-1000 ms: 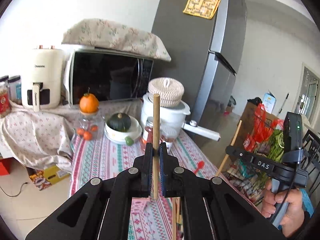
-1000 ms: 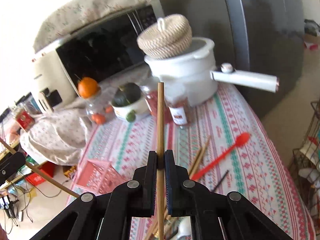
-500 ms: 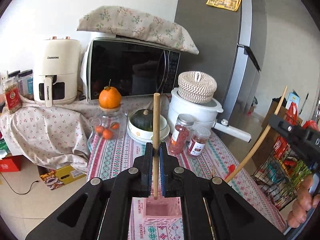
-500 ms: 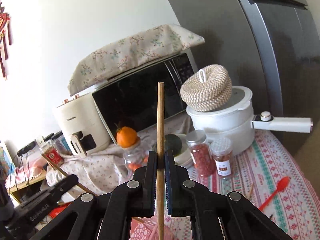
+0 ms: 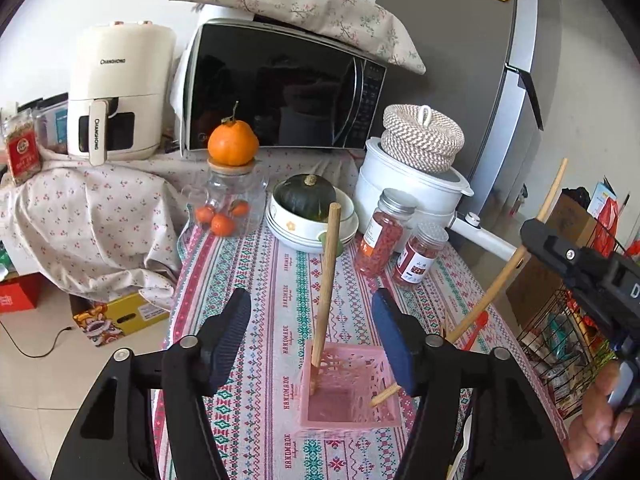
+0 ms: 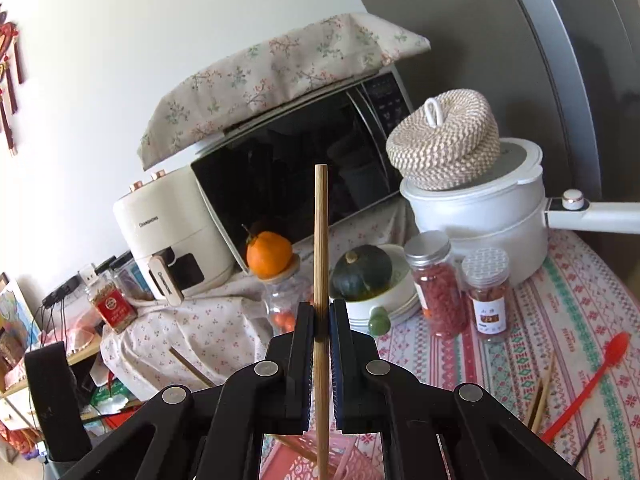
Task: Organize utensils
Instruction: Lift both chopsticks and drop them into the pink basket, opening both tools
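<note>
My left gripper [image 5: 312, 324] is open and empty above a pink square basket [image 5: 340, 420] on the patterned tablecloth. A wooden chopstick [image 5: 326, 276] stands free in the basket, leaning on its far left corner. My right gripper [image 6: 321, 320] is shut on a second wooden chopstick [image 6: 321, 240], held upright. In the left wrist view that chopstick [image 5: 492, 292] slants down into the basket from the right. The basket rim [image 6: 352, 464] shows below my right gripper. A red spoon [image 6: 588, 384] and loose chopsticks [image 6: 542, 396] lie on the table to the right.
Behind the basket stand two spice jars [image 5: 384, 232], a bowl with a green squash [image 5: 308, 204], a glass jar topped by an orange [image 5: 232, 184] and a white pot [image 5: 408, 184]. A microwave [image 5: 280, 84], an air fryer [image 5: 116, 92] and a fridge [image 5: 480, 60] stand at the back.
My left gripper has opened and let go of its chopstick, which now stands in the pink basket. My right gripper has brought its chopstick's lower end into the basket.
</note>
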`<state>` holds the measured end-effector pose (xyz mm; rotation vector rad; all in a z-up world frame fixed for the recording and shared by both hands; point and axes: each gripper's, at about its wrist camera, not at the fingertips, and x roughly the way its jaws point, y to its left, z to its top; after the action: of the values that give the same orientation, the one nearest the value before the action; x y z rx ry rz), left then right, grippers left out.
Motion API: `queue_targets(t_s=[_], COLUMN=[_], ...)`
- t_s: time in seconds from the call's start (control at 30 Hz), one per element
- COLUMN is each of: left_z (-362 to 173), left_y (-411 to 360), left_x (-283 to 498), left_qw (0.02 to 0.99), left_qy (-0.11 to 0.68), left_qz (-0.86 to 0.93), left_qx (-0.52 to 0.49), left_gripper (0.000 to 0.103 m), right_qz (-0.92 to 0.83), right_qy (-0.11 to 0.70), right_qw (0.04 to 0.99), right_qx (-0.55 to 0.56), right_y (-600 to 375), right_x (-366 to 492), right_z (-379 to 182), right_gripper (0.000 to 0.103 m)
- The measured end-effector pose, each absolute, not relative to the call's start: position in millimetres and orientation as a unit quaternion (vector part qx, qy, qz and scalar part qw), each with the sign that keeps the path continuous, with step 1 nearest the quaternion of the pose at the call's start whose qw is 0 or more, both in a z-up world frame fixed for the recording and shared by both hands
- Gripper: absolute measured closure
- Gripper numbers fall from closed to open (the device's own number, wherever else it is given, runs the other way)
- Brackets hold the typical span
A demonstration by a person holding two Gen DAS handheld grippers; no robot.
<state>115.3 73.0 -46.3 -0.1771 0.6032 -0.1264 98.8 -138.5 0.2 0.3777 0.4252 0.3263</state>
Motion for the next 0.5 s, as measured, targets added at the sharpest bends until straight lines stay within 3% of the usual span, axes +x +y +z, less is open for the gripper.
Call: queue_targets(t_s=[0.23,0.33,0.4,0.47,0.5], left_z=[-48.4,-52.4,-54.1,-55.1,-55.3], left_y=[84.7,87.8,89.6,90.7,90.7], left_x=[107.7,106.5,105.3,102.8,101.2], left_qw=[0.941,0.936,0.932,0.929,0.928], left_qy=[0.321,0.336,0.344,0.351,0.354], left_qz=[-0.058,-0.058,-0.061,-0.066,-0.068], left_qx=[-0.095,-0.093,-0.094,-0.094,-0.093], left_gripper=[0.028,0.026,0.025,0.024,0.023], right_qz=[0.159,0.160,0.159,0.163,0.166], right_qy=[0.237,0.252,0.265,0.273,0.271], right_qw=[0.943,0.939,0.934,0.929,0.928], right_qx=[0.172,0.172,0.178,0.191,0.194], right_y=[-126.4,-121.6,-121.1,-123.4,-125.1], right_x=[111.4,117.0,120.4,121.5,120.1], right_z=[-16.1,-22.9,-27.7,-29.7,-29.0], right_gripper=[0.096,0.092,0.081,0.055,0.052])
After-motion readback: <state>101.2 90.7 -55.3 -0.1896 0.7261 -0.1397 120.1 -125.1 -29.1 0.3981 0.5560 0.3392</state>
